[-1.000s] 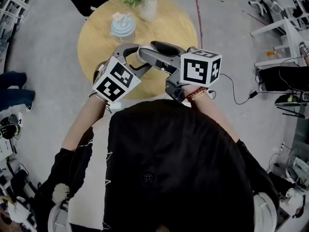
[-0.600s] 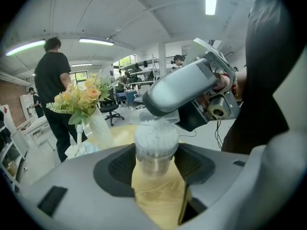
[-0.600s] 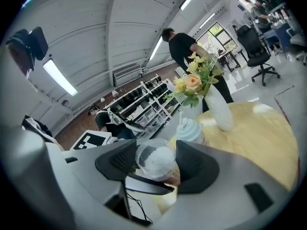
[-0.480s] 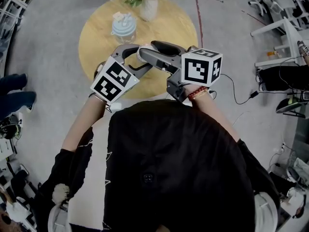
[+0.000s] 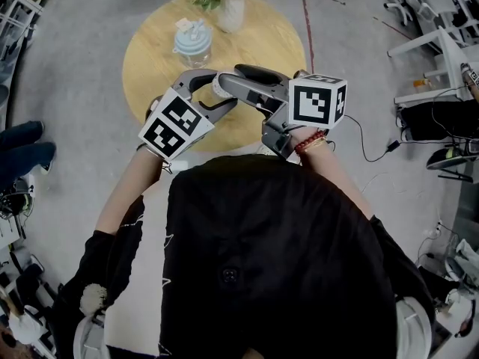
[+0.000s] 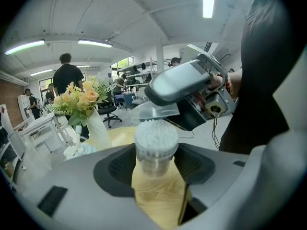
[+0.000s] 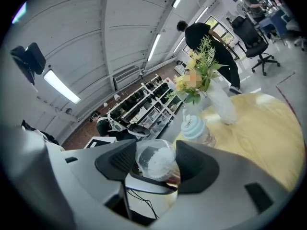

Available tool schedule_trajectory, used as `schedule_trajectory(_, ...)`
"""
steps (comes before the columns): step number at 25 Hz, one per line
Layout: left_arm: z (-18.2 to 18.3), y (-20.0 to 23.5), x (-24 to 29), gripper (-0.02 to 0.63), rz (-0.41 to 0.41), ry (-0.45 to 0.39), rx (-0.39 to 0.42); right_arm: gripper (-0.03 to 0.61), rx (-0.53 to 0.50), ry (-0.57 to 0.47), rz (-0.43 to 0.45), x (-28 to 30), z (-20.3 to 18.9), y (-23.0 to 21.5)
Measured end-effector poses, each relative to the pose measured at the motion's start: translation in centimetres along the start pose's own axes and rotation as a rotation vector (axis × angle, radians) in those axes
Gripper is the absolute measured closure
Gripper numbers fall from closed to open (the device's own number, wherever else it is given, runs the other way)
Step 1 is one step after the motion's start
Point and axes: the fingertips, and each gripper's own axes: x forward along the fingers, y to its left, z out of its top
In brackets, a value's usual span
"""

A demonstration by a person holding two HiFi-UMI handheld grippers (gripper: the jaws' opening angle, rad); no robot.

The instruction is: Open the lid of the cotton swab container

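The cotton swab container (image 6: 153, 157), a clear cylinder packed with white swabs, stands upright between the pads of my left gripper (image 6: 154, 163), which is shut on it. Its clear lid (image 6: 156, 111) hovers just above the bare swab tips, held by my right gripper (image 7: 152, 164). In the right gripper view the lid (image 7: 154, 161) sits pinched between the pads, with swabs showing through it. From the head view both grippers meet over the near part of the table: the left gripper (image 5: 214, 92) comes in from the left and the right gripper (image 5: 223, 83) from the right, around the small white container (image 5: 217, 87).
A round wooden table (image 5: 262, 47) carries a white vase of flowers (image 5: 229, 7) and a light-blue lidded jar (image 5: 190, 42) at its far side. Someone's dark shoes (image 5: 22, 146) stand on the floor at left. Desks and cables lie at right.
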Motion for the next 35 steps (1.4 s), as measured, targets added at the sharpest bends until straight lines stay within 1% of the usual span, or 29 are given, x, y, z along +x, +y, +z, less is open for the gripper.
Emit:
schedule_trajectory(5, 0.1, -0.4, -0.2, 0.356, -0.014, -0.021, 0.004, 0.316, 0.063, 0.003, 0.033, -0.3, -0.3, 0.4)
schedule_trajectory(6, 0.2, -0.5, -0.3, 0.356, -0.015, -0.022, 0.006, 0.318, 0.087, -0.001, 0.051, -0.4, -0.3, 0.7)
schedule_trajectory(10, 0.4, -0.7, -0.5, 0.356, -0.020, -0.036, 0.013, 0.318, 0.222, -0.046, 0.149, -0.5, 0.3, 1.4)
schedule_trajectory(16, 0.9, -0.8, -0.9, 0.356, -0.052, -0.082, 0.004, 0.319, 0.423, -0.119, 0.221, -1.1, 0.9, 1.0)
schedule_trajectory(28, 0.5, -0.9, -1.1, 0.356, -0.076, -0.096, -0.002, 0.321, 0.675, -0.207, 0.295, -1.4, 0.7, -0.3)
schedule_trajectory(30, 0.3, -1.0, -1.2, 0.356, -0.081, -0.095, -0.010, 0.318, 0.701, -0.223, 0.308, -1.5, 0.7, -0.4)
schedule_trajectory(35, 0.7, -1.2, -1.3, 0.357, -0.086, -0.107, -0.012, 0.313, 0.712, -0.256, 0.320, -1.9, 0.9, -0.6)
